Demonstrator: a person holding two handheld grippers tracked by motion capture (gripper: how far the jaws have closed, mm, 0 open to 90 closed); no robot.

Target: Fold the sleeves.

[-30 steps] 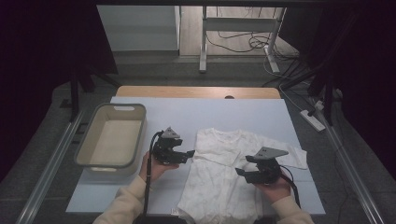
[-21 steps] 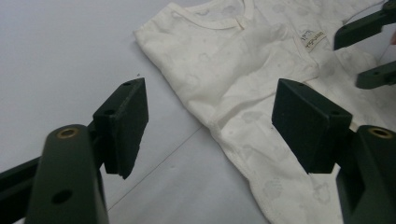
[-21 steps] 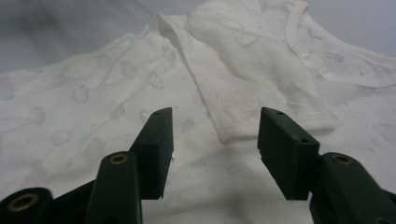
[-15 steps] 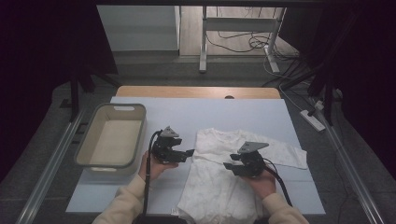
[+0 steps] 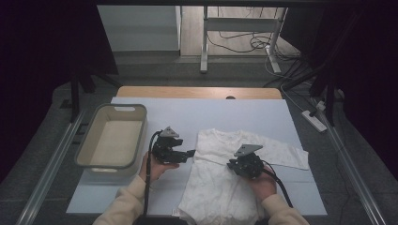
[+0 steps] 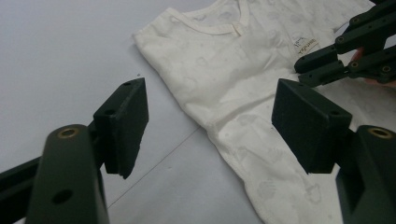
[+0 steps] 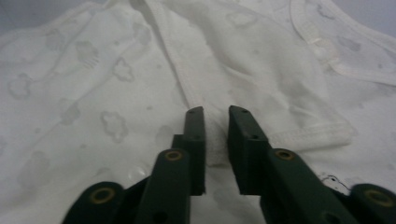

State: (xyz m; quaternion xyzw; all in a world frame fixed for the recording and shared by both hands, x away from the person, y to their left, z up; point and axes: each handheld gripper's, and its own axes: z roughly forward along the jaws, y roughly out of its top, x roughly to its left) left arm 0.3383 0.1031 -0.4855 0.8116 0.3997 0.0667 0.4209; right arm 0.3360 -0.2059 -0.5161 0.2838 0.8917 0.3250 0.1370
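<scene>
Moved: the right gripper [image 5: 233, 163] has come in from the shirt's sleeve side to its middle since the earlier frame, and its jaws have just been closing; the left gripper [image 5: 189, 153] has kept its place.
Right jaws: nearly together, with a small ridge of cloth pinched between them in the right gripper view [image 7: 215, 140], beside a hemmed fold.
Left jaws: released, standing wide, nothing between them [image 6: 210, 121]; the shirt's edge lies just ahead of them.
Shirt: the white shirt [image 5: 220, 187] lies spread on the bench [image 5: 197, 115], neck opening [image 6: 219, 29] beyond the left jaws, one sleeve [image 5: 286, 153] stretched out past the right jaws.
Basket: the basket [image 5: 84, 145] sits behind the left gripper, nothing inside.
Done: as I judge it, only the first pinch is taken.
Left: folding, and likely moving the shirt to the basket.
</scene>
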